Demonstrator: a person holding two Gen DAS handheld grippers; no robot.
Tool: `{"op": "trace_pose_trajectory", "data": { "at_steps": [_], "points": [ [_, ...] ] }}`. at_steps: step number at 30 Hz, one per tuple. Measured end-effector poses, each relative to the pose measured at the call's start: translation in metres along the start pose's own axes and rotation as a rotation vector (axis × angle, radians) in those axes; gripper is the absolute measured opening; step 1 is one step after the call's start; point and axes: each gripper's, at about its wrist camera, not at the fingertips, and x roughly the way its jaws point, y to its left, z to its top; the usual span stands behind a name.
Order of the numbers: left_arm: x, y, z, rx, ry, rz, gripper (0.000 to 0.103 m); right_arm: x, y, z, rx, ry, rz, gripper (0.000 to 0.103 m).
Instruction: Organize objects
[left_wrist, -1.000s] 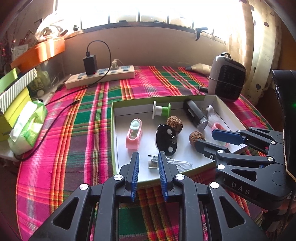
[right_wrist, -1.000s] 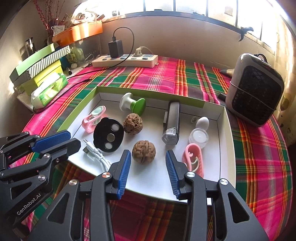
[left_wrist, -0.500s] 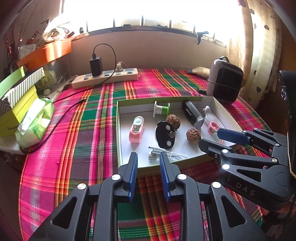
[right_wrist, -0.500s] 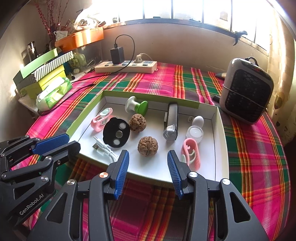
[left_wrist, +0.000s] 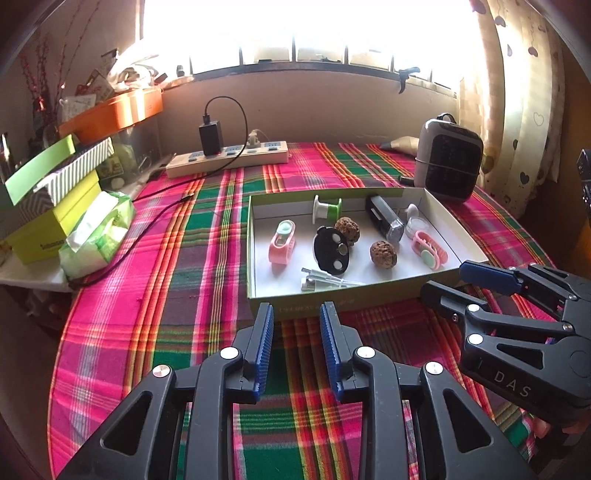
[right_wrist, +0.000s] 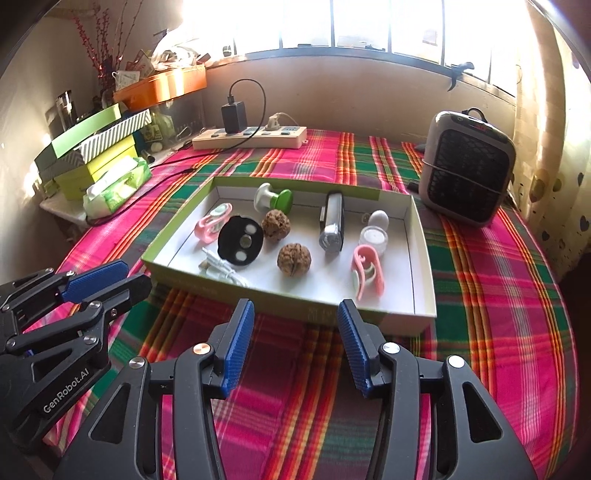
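The left gripper (left_wrist: 296, 314) and the right gripper (right_wrist: 295, 312) are hovering side by side, angled downward over the plaid tablecloth (left_wrist: 184, 258), just short of the shallow green-rimmed cardboard tray (right_wrist: 421, 266). Both sets of jaws have just been opening; nothing is lying between them. The tray is holding two brown walnuts (right_wrist: 294, 258) and other small items.

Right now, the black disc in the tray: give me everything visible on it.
The black disc is a flat, rounded, matte black piece with three round insets in a row: two pale, the middle one metallic grey. It lies in the tray, left of centre, face up and slightly tilted. A pink clip sits at its left, a walnut at its right edge, and the white cable runs by its near edge; actual contact is unclear. Neither gripper touches it.
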Motion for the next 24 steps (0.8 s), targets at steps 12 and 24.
{"op": "trace_pose_trajectory", "data": {
  "at_steps": [12, 24],
  "points": [
    [0.005, -0.004, -0.027, -0.004, 0.073, 0.014, 0.025, -0.001, -0.003, -0.029, 0.024, 0.053, -0.01, 0.049],
    [0.008, -0.006, -0.043, -0.024, 0.121, 0.06, 0.025, -0.001, -0.006, -0.05, 0.044, 0.092, -0.033, 0.05]
  ]
}}
